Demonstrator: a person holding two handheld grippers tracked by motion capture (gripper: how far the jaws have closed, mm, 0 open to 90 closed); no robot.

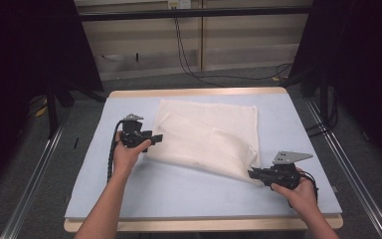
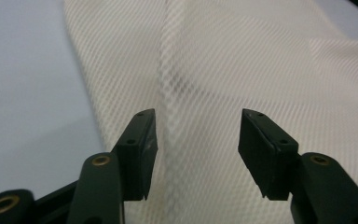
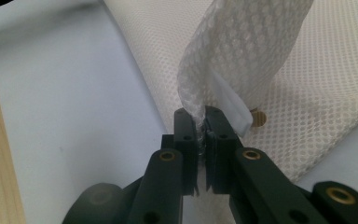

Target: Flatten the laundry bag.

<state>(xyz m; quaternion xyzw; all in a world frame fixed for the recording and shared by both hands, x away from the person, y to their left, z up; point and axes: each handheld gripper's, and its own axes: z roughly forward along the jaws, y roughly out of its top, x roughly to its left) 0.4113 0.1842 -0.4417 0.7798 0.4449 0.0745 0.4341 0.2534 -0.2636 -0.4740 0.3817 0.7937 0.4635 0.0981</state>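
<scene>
- Over on the left, the left gripper (image 1: pixel 155 138) sits at the left edge of the cream mesh cloth (image 1: pixel 214 134), jaws spread wide and holding nothing.
- From the left gripper view, the cloth (image 2: pixel 242 70) lies flat under and ahead of those parted jaws, a soft ridge in the weave running up between them; the left pad (image 2: pixel 144 149) hangs over the cloth's edge, with bare blue bench (image 2: pixel 23 93) just beyond it.
- Middle of the bench (image 1: pixel 179 194) now: the cloth is spread across the far half, mostly flat, with one layer angled across another, so a fold looks begun but not finished.
- On to the right, and here's the action: the right gripper (image 1: pixel 252 174) has the cloth's near right corner, jaws pinched tight on it.
- The right gripper view confirms it, the mesh (image 3: pixel 242 46) rising in a curled strip straight out of the clamped jaws, a white tag (image 3: pixel 230 102) dangling beside them.
- My read: one corner is secured, the other side is not yet taken; the left jaws need to close on their edge before the cloth can be lifted or folded evenly.
</scene>
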